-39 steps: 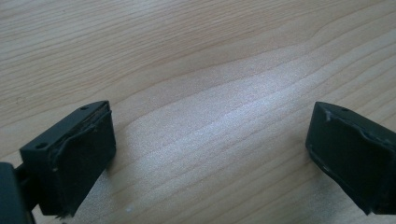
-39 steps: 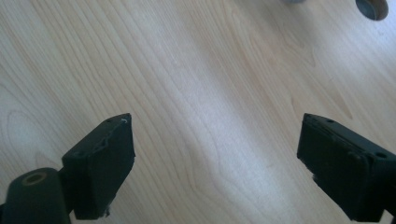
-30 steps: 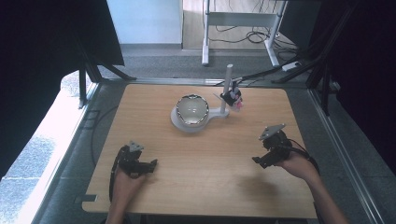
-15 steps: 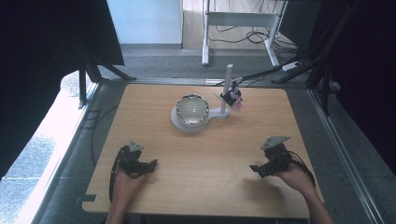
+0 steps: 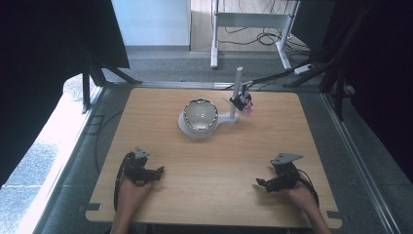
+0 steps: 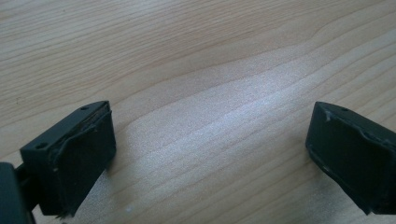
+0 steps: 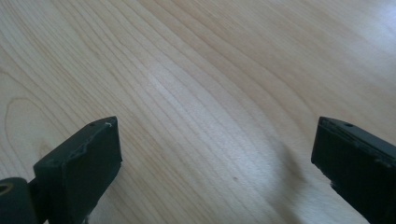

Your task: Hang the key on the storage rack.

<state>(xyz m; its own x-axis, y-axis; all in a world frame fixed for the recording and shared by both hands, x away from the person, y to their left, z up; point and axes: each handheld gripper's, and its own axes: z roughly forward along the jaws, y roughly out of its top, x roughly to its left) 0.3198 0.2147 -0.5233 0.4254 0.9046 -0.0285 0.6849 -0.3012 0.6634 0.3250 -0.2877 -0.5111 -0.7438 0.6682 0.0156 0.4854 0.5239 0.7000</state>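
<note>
Since the earlier frames the left gripper (image 5: 157,172) has kept its place at the table's (image 5: 146,112) near left, jaws wide over bare wood, while the right gripper (image 5: 260,184) has drawn back to the near right edge, jaws also wide. Well beyond both, at the far centre, a shiny bowl (image 5: 200,113) sits on a white stand (image 5: 229,117) whose upright post (image 5: 237,90) carries a small dark clip (image 5: 241,101). Nothing lies between grippers and bowl.

Your left gripper (image 5: 155,174) sits near-left on the table (image 5: 160,122), right gripper (image 5: 263,184) near-right; bowl (image 5: 199,115) far-centre, w/ post (image 5: 235,92) just right of it.
</note>
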